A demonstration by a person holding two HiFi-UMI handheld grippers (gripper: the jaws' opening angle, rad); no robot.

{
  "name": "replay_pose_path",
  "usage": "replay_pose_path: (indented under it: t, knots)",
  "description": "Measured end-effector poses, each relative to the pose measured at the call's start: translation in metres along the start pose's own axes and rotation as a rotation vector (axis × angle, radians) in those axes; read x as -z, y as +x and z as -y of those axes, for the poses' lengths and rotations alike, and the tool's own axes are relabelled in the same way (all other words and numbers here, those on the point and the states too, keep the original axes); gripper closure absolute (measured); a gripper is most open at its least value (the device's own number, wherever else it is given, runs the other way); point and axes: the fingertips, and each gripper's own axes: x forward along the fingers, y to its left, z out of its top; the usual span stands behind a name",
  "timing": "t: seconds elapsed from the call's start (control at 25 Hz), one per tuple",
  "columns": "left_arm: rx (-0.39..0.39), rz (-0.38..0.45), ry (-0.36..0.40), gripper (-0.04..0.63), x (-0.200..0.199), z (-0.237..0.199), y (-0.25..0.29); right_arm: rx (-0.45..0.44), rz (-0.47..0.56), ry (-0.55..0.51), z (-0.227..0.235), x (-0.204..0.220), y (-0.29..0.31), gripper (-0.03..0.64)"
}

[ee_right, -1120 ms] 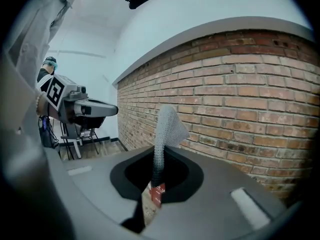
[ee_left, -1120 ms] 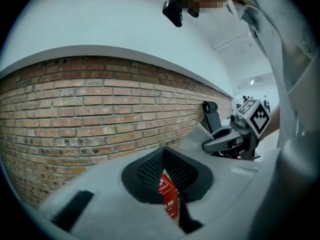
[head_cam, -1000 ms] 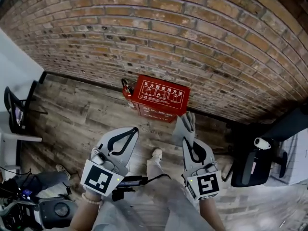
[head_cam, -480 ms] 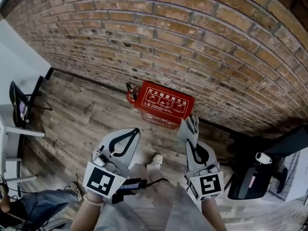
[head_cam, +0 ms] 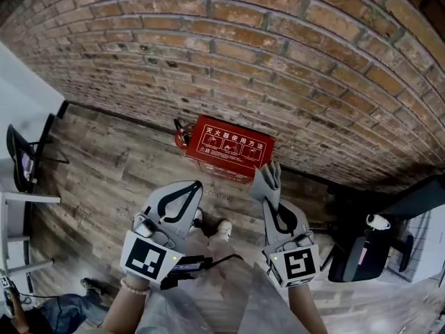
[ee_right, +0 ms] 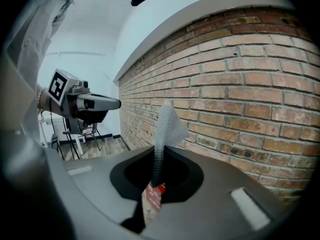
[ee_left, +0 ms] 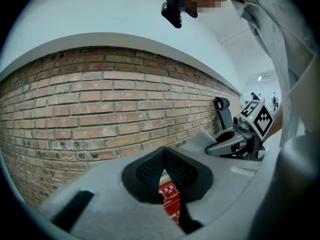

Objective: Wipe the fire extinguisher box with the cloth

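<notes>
The red fire extinguisher box stands on the wooden floor against the brick wall, its lid printed with white characters. My right gripper is shut on a grey cloth that sticks up from its tips, just short of the box's right front corner. In the right gripper view the cloth rises from the closed jaws, with a sliver of the box below. My left gripper hangs shut and empty, in front of the box's left part. The left gripper view shows the box through the gap under the joined tips.
A red extinguisher leans at the box's left side. The brick wall runs behind. A black office chair stands at the right, another chair at the far left. The person's shoe is on the floor between the grippers.
The head view swayed a little. Both grippers kept nearly the same pose before the box. The seated person's legs at lower left slid mostly out of view.
</notes>
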Motion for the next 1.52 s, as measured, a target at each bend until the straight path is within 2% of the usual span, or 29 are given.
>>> replay_pose_path:
  t: [0.16, 0.32, 0.76, 0.96, 1.2, 1.4, 1.52]
  knots:
    - [0.011, -0.014, -0.016, 0.597, 0.007, -0.009, 0.008, 0.021, -0.075, 0.023, 0.005, 0.008, 0.006, 0.598]
    - [0.018, -0.025, -0.014, 0.597, 0.017, -0.020, 0.017, 0.016, -0.050, 0.022, 0.007, 0.008, 0.023, 0.598]
    - [0.081, -0.049, 0.039, 0.597, 0.047, -0.045, 0.039, -0.037, -0.110, -0.016, -0.001, 0.030, 0.073, 0.598]
    - [0.062, -0.066, 0.043, 0.597, 0.069, -0.066, 0.051, -0.054, -0.093, -0.012, -0.002, 0.040, 0.106, 0.598]
    - [0.024, -0.100, -0.031, 0.597, 0.109, -0.094, 0.061, -0.074, -0.110, -0.011, -0.004, 0.063, 0.147, 0.598]
    - [0.033, -0.105, -0.005, 0.597, 0.136, -0.112, 0.073, -0.089, -0.121, -0.027, -0.004, 0.080, 0.183, 0.598]
    - [0.024, -0.113, -0.017, 0.597, 0.154, -0.123, 0.077, -0.104, -0.135, -0.040, -0.004, 0.090, 0.202, 0.598]
